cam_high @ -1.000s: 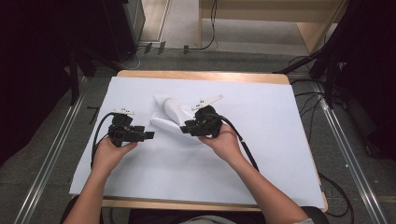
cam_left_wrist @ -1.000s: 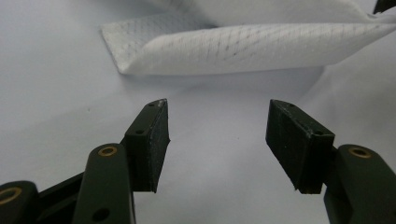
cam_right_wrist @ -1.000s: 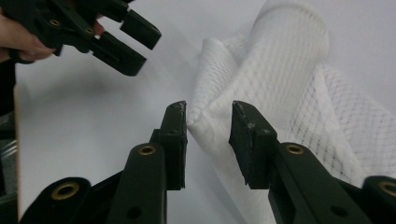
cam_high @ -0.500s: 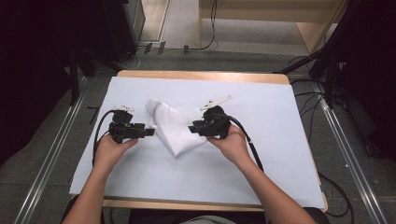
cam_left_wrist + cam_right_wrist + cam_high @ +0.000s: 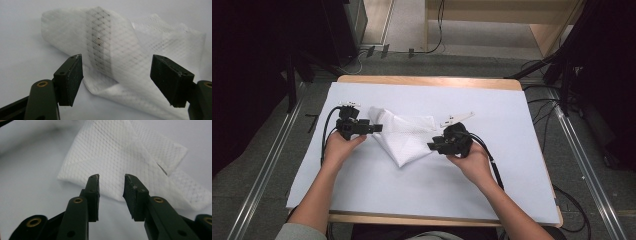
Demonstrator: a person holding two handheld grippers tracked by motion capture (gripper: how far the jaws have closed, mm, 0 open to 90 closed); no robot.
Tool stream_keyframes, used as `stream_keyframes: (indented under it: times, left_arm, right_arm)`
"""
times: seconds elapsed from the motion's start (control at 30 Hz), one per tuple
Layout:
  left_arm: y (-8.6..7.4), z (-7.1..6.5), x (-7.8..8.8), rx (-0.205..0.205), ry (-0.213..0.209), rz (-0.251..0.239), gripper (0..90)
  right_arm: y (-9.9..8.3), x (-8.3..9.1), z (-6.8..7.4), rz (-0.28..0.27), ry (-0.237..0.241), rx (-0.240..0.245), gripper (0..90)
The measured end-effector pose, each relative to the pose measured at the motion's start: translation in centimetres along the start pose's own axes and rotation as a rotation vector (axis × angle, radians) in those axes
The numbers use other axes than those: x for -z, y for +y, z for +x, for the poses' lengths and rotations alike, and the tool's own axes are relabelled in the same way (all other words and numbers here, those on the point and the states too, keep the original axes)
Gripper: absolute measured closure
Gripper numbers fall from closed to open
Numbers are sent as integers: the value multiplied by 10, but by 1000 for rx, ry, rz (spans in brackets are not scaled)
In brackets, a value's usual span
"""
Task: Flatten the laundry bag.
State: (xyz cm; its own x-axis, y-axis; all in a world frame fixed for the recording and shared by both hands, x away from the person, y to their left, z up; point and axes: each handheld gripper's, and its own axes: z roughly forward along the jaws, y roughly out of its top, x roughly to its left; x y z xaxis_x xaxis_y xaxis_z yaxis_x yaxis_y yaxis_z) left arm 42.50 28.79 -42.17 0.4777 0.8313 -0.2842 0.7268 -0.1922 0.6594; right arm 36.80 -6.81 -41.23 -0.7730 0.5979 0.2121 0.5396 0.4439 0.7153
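Note:
A white mesh cloth [image 5: 404, 137] lies folded in a loose triangle on the white table cover [image 5: 512, 165]. My left gripper [image 5: 374, 128] sits at its left edge. In the left gripper view the jaws [image 5: 117, 80] stand wide and have just been opening; the cloth [image 5: 112, 42] lies between and beyond them, and the pads do not press on it. My right gripper [image 5: 432, 146] is at the cloth's right corner. Its jaws [image 5: 111, 178] are partly apart and have just been opening, with nothing between them and the cloth [image 5: 112, 150] just past the tips.
A small white strip [image 5: 457, 119] lies on the cover behind the right gripper. The wooden table edge [image 5: 427, 80] shows at the back. Cables trail from both grippers, and dark equipment stands on both sides of the table.
The cloth went from a bunched roll to a flatter, spread-out triangle. The right gripper moved right and nearer the person. The left gripper shifted a little farther back, at the cloth's left edge.

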Motion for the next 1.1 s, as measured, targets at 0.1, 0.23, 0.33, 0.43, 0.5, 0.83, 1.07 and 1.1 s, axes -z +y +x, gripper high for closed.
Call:
stream_keyframes:
  times: [0.1, 0.23, 0.33, 0.43, 0.5, 0.83, 1.07, 1.1]
  left_arm:
    - [6, 7, -8, 7, 30, 11, 225]
    - [11, 12, -19, 22, 30, -7, 214]
    - [12, 11, -32, 8, 46, 36, 217]
    - [11, 11, -37, 0, 42, 57, 253]
    - [10, 10, -42, -14, 38, 73, 301]
    - [8, 0, -47, -100, 91, 100, 740]
    - [11, -3, -41, -92, 85, 70, 812]
    - [11, -3, -41, -92, 85, 70, 812]
  right_arm:
    - [-9, 4, -4, 12, -9, -13, 665]
    - [-20, 10, -9, 19, -25, -26, 657]
    - [-25, 12, -12, 17, -34, -36, 655]
    - [-27, 13, -14, 17, -40, -43, 654]
    - [-29, 13, -16, 17, -51, -54, 654]
    - [-37, 20, -32, 4, -85, -108, 655]
    - [-37, 18, -37, 4, -89, -106, 654]
    - [-37, 18, -37, 4, -89, -106, 654]
